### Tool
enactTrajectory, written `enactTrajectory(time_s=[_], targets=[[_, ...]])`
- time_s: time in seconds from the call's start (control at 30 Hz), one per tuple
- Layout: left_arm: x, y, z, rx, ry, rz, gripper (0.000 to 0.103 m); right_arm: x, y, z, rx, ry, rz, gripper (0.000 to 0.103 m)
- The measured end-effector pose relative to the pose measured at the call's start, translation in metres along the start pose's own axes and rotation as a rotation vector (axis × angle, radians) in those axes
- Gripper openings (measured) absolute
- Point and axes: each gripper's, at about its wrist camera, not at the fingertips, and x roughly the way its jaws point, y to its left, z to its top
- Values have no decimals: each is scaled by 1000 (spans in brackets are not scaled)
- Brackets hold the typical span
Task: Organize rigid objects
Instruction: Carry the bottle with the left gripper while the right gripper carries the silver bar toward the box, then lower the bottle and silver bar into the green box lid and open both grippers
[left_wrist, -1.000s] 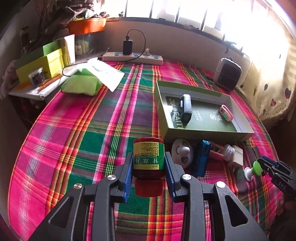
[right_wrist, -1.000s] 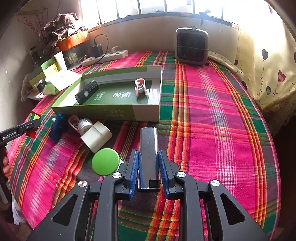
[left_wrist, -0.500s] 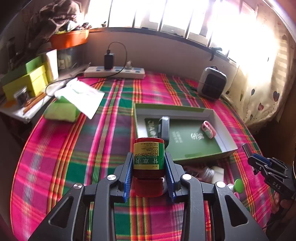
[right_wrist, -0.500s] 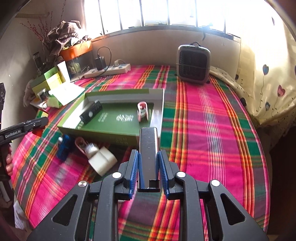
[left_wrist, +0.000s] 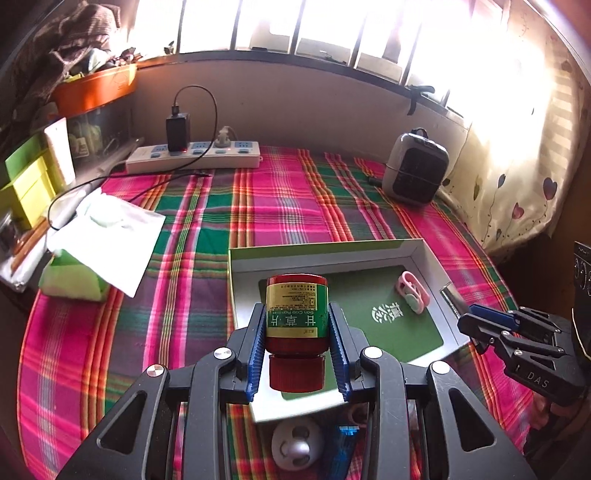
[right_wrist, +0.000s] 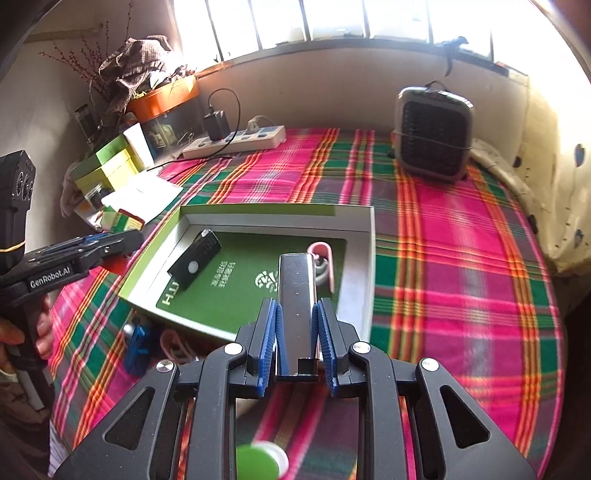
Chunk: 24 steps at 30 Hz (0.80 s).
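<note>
My left gripper (left_wrist: 297, 325) is shut on a red bottle with a green and gold label (left_wrist: 297, 314), held above the near left part of the green box (left_wrist: 325, 254). My right gripper (right_wrist: 296, 317) is shut on a flat dark metallic bar (right_wrist: 296, 295), hovering over the box's (right_wrist: 258, 214) near right side. Inside the box lie a black remote (right_wrist: 195, 264) and a pink clip (left_wrist: 412, 291). The right gripper (left_wrist: 491, 325) shows at the right edge of the left wrist view, and the left gripper (right_wrist: 110, 240) at the left of the right wrist view.
On the plaid cloth in front of the box lie a white round item (left_wrist: 295, 446), a blue object (right_wrist: 135, 347) and a green-topped piece (right_wrist: 258, 461). A small heater (right_wrist: 432, 133), a power strip (left_wrist: 192, 157), a tissue pack (left_wrist: 92, 251) and yellow-green boxes (right_wrist: 107, 166) stand behind and to the left.
Both grippers have risen and moved forward from the loose items toward the green box, each still holding its object. The box now lies right under them.
</note>
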Motion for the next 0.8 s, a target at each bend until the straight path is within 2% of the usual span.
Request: enactTrajectory(time_s=[0.13, 0.43, 0.8], targets=[[18, 4, 9, -5, 17, -4, 31, 19, 2, 7, -9, 31, 23, 24], [52, 6, 22, 11, 64, 2, 31, 58, 13, 14, -66, 101, 0, 24], [71, 9, 21, 6, 97, 10, 31, 74, 19, 19, -131, 100, -68, 24]])
